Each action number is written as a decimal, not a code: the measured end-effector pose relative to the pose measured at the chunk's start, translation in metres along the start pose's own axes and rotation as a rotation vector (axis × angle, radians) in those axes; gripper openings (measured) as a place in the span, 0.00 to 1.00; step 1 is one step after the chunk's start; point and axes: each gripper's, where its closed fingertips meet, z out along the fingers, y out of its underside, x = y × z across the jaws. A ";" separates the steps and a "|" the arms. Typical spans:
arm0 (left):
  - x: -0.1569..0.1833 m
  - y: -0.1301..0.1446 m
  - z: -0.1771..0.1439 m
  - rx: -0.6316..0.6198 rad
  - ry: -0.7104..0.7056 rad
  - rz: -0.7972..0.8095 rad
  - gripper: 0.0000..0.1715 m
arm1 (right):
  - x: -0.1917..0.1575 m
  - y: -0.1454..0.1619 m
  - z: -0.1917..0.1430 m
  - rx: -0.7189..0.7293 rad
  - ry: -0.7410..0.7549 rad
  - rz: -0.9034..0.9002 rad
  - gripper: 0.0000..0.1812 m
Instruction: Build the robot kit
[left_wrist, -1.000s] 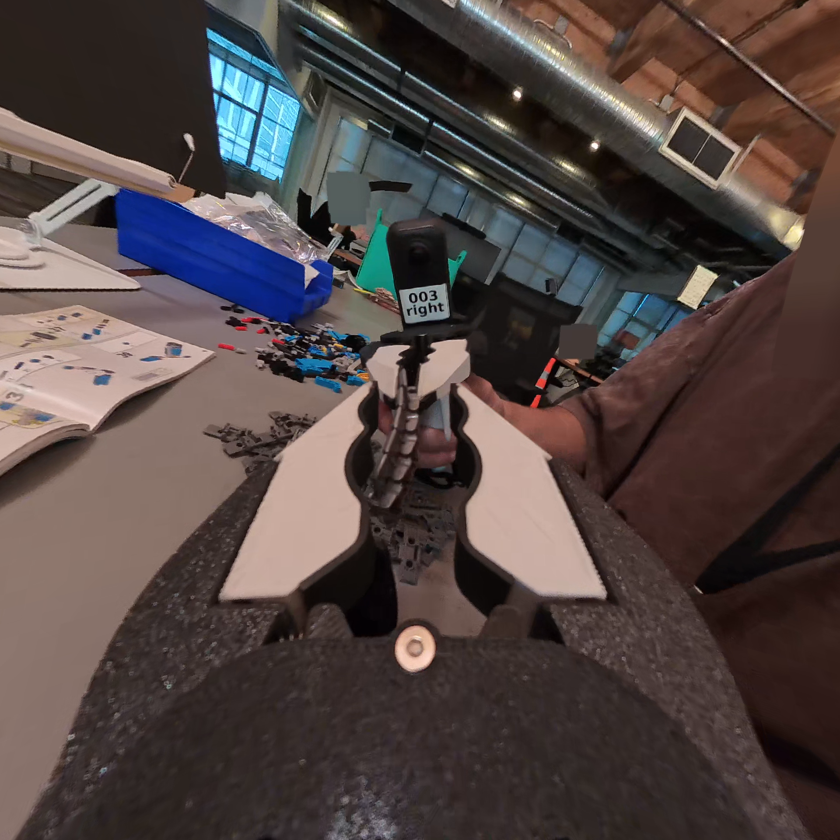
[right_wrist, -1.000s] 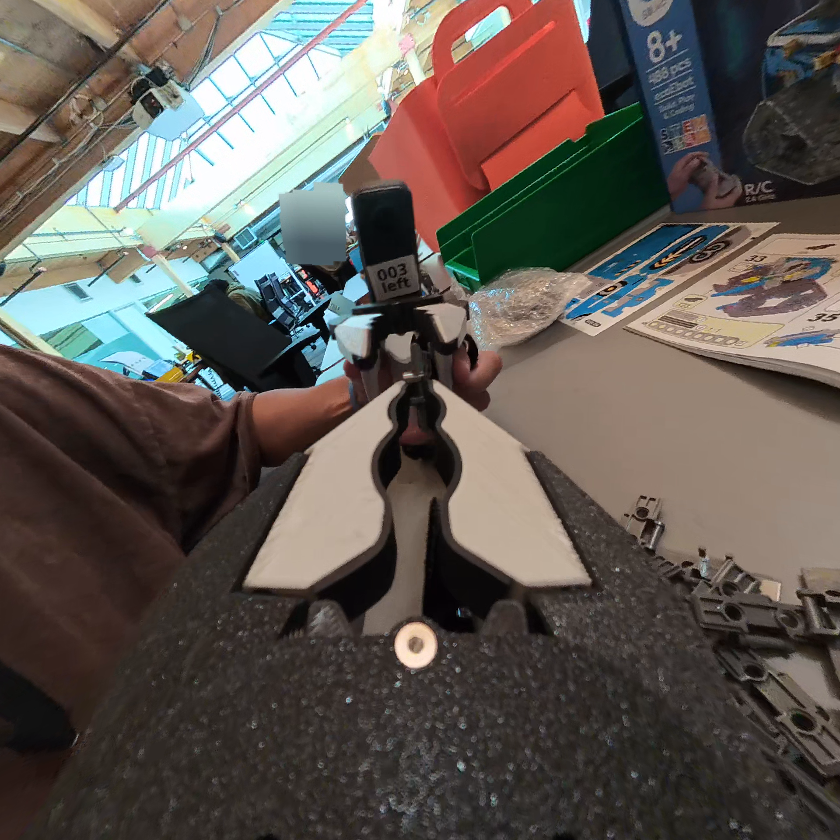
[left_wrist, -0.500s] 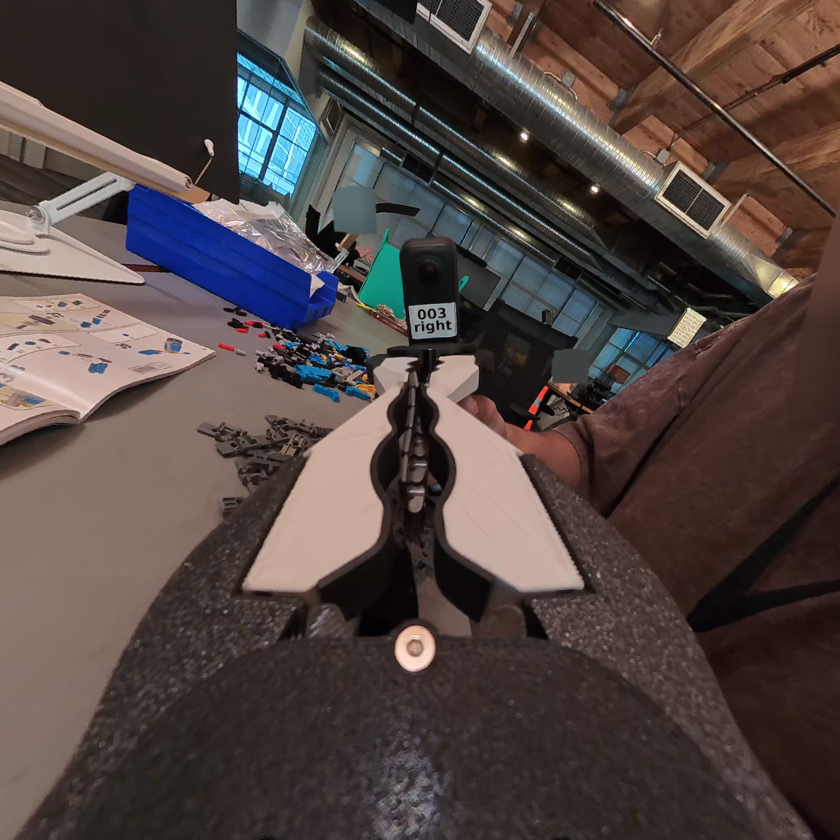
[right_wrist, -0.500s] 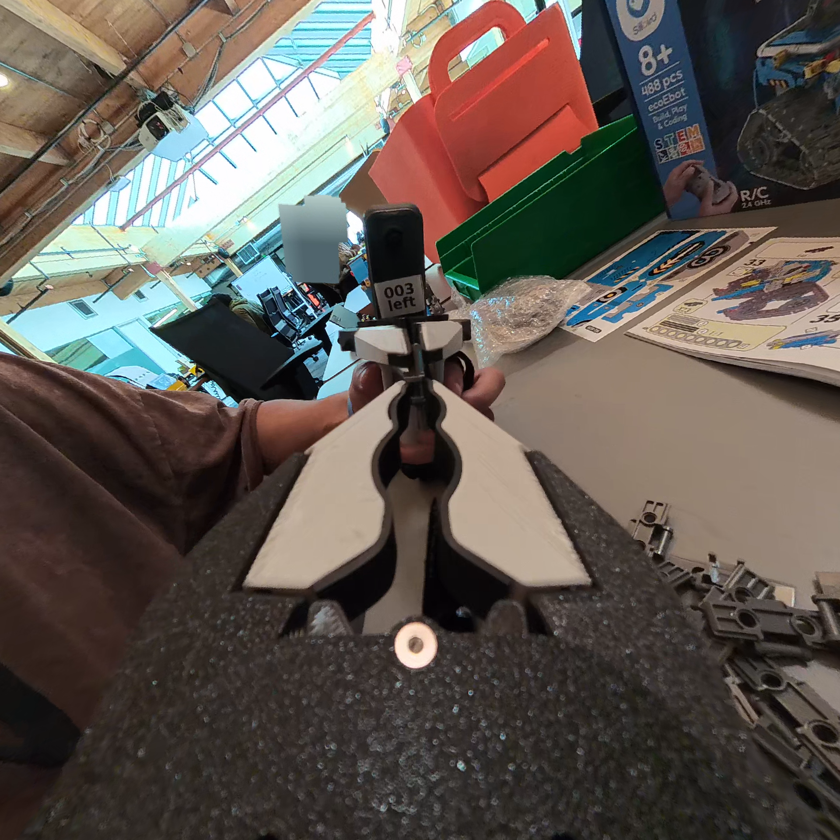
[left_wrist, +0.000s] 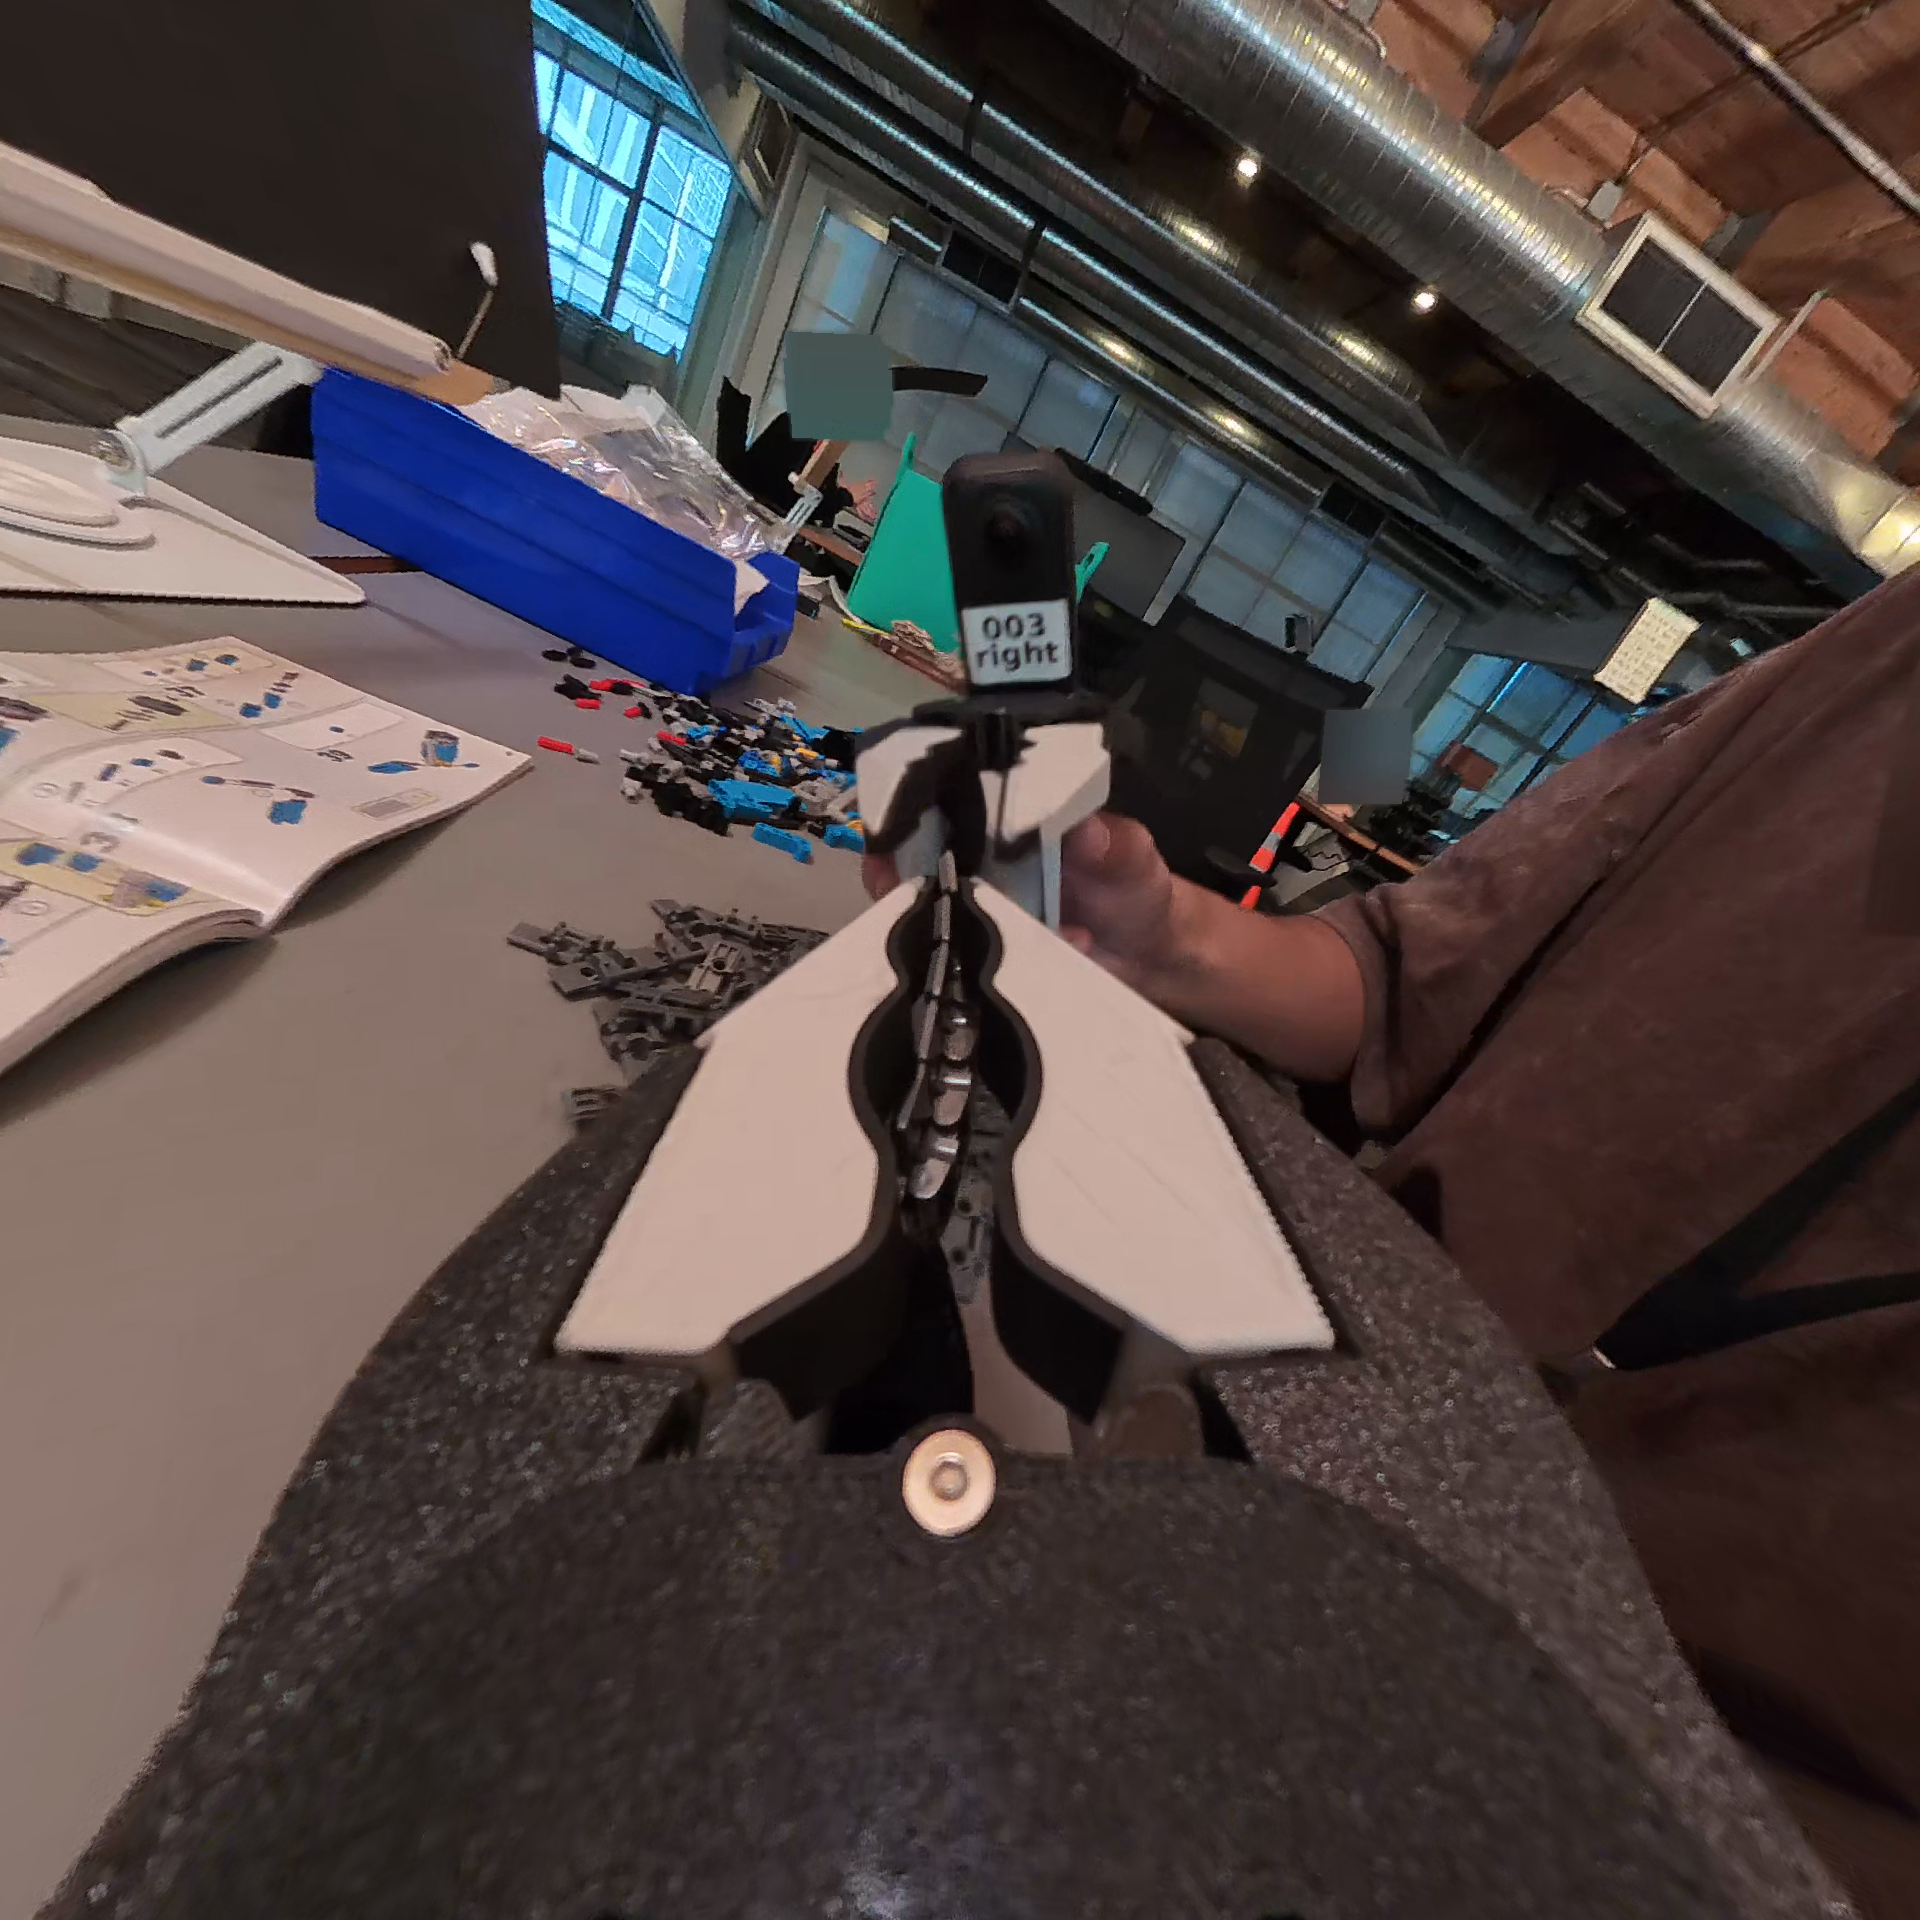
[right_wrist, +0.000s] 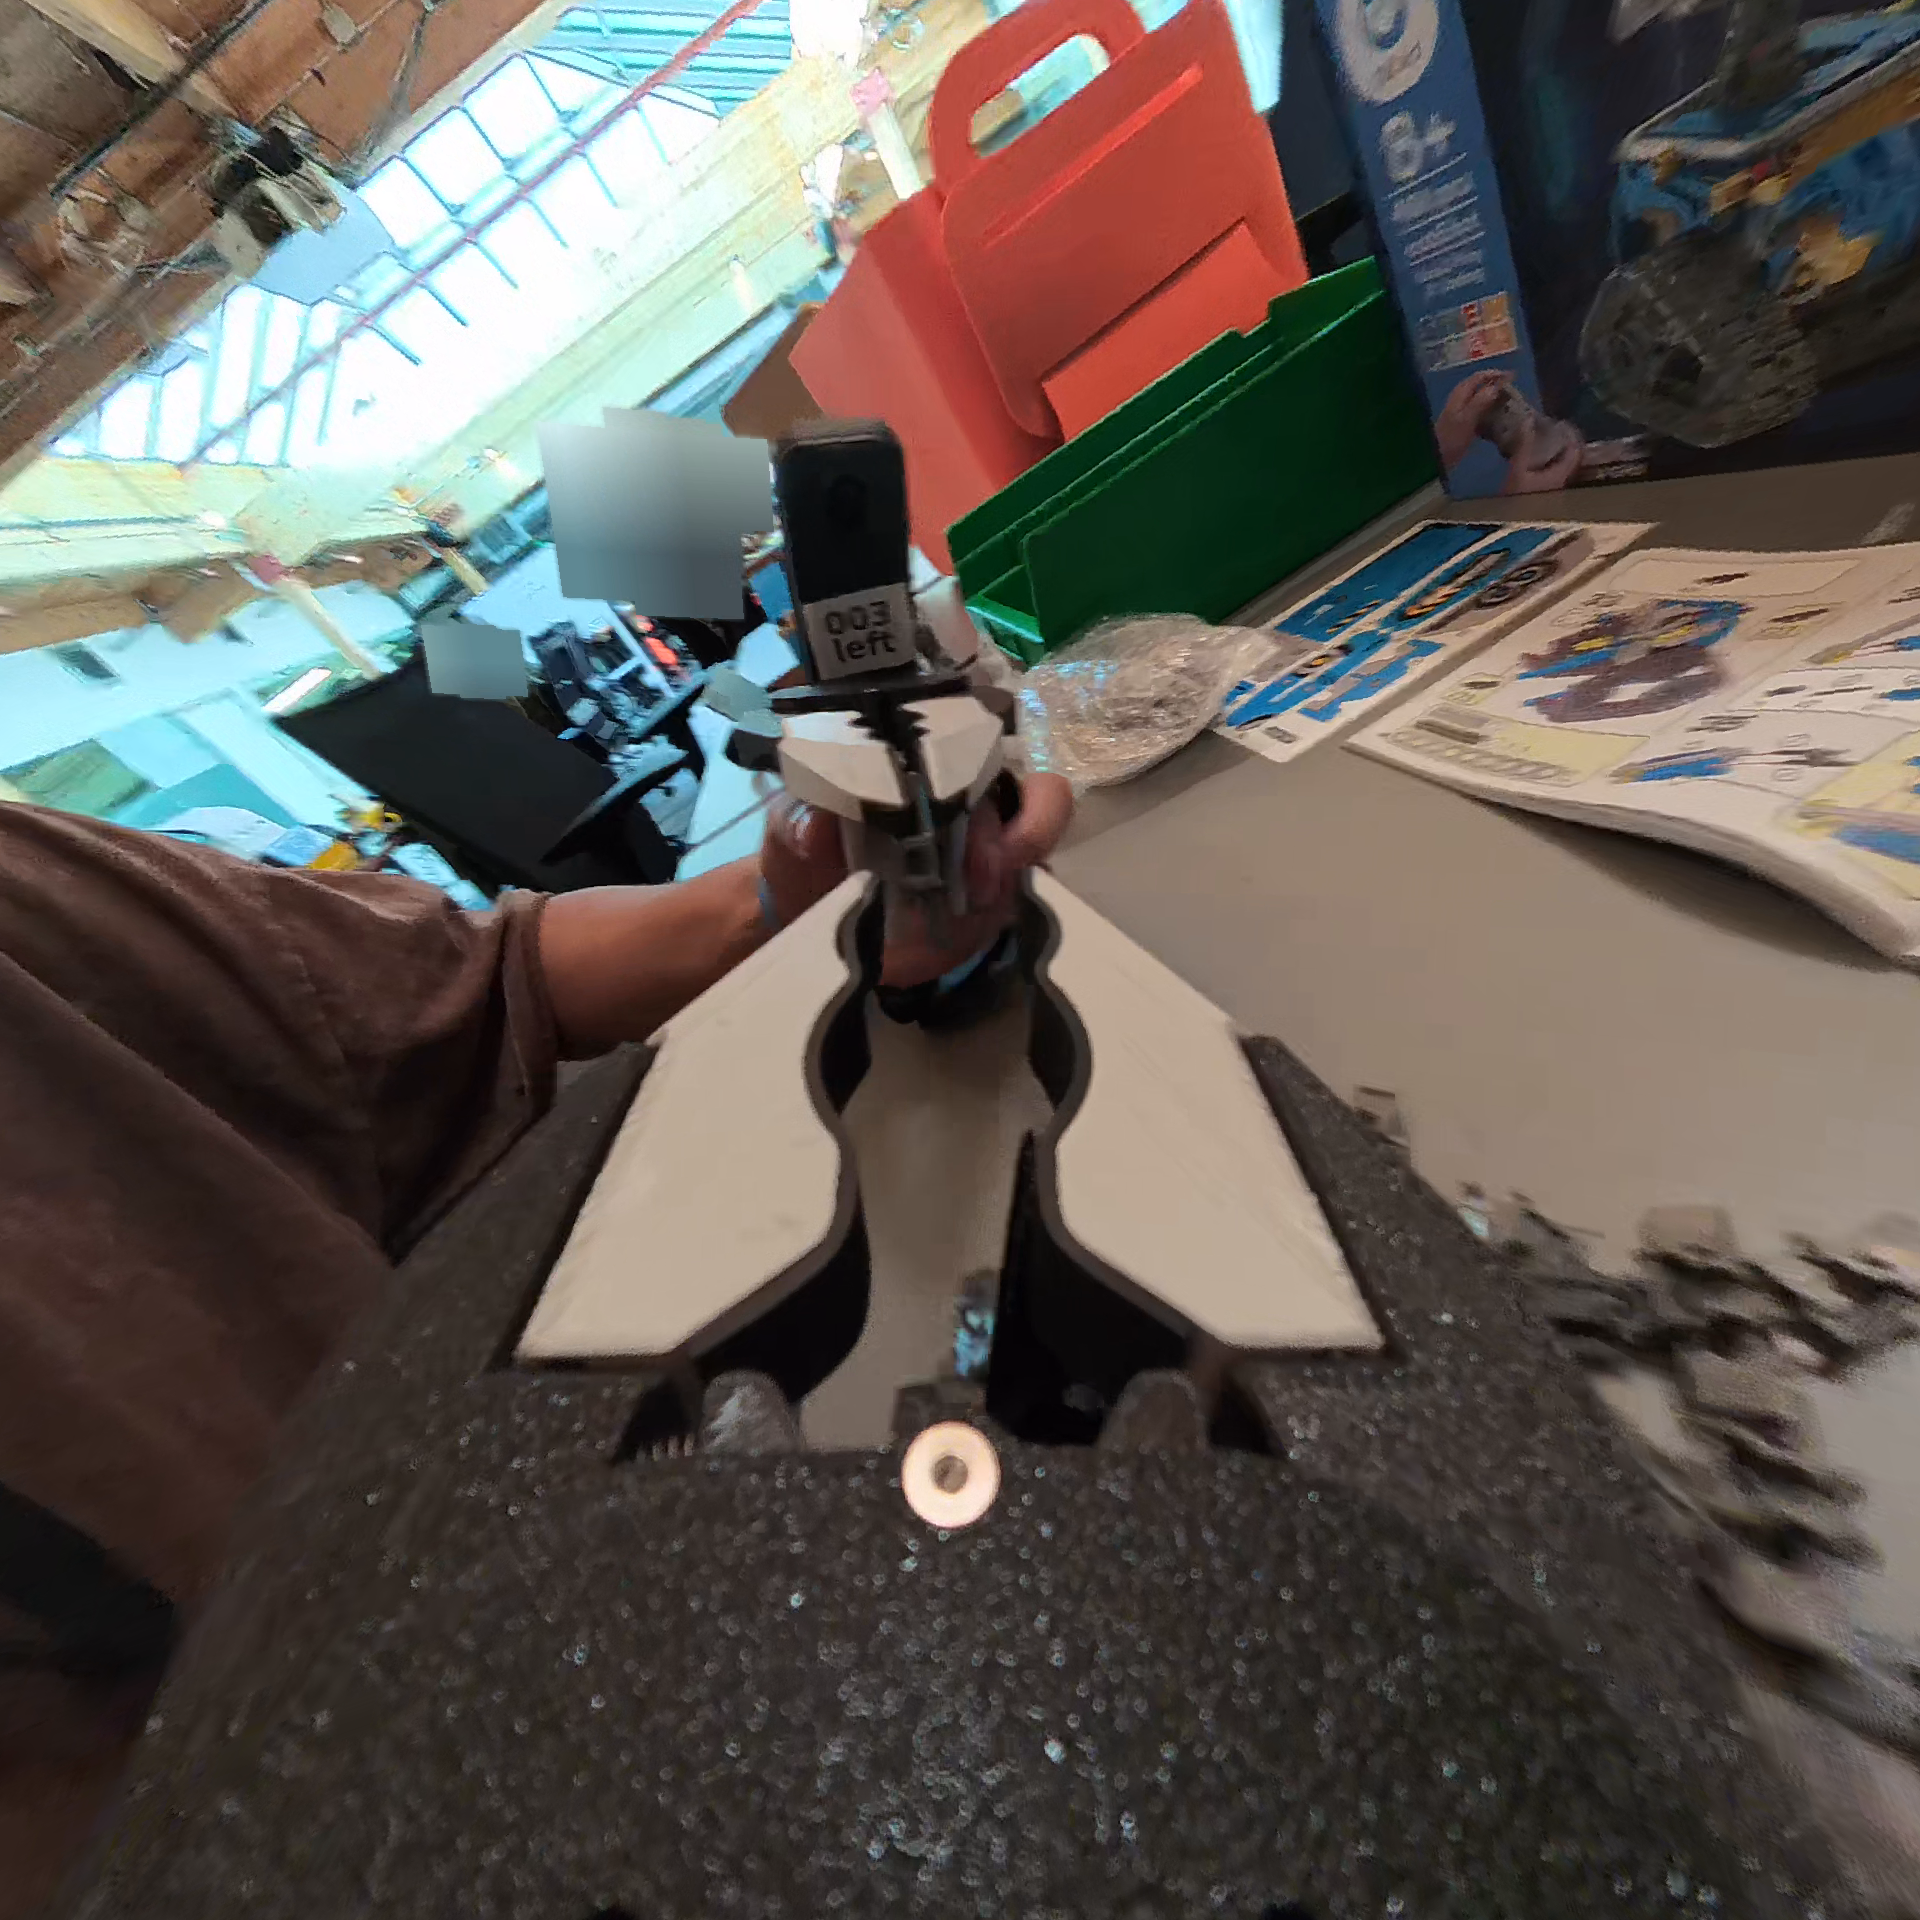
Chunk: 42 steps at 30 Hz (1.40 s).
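Observation:
In the left wrist view my left gripper (left_wrist: 945, 888) is shut on a grey linked track chain (left_wrist: 940, 1039). The chain runs back between its fingers and pokes a little past the tips. My right gripper (left_wrist: 971, 821) faces it just beyond the tips with its jaws apart. In the right wrist view my right gripper (right_wrist: 951, 899) is open with nothing between its pads. The left gripper (right_wrist: 909, 831) is straight ahead of it, shut on the chain's grey end (right_wrist: 920, 883). Both grippers are held above the grey table (left_wrist: 260, 1195).
A pile of grey track pieces (left_wrist: 665, 966), small blue and black parts (left_wrist: 748, 790), an open booklet (left_wrist: 208, 790) and a blue bin (left_wrist: 520, 540) lie to the left. A green bin (right_wrist: 1195, 499), an orange carton (right_wrist: 1091, 239), a toy box (right_wrist: 1662, 208) and a plastic bag (right_wrist: 1122, 696) stand behind. The grippers are tip to tip, or close to it.
A second ago my right gripper held the chain between my open left jaws. My left gripper then shut on the chain, and my right gripper has just opened and let it go.

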 end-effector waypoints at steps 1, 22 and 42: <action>-0.003 -0.001 -0.002 -0.008 -0.018 0.016 0.01 | 0.008 -0.004 -0.011 -0.004 0.046 -0.028 0.13; -0.033 0.013 -0.010 -0.149 -0.227 0.208 0.01 | 0.021 0.107 -0.020 -0.653 0.310 -0.350 0.11; -0.030 -0.006 -0.018 0.034 -0.027 -0.197 0.01 | 0.039 0.098 -0.018 -0.752 0.493 -0.459 0.15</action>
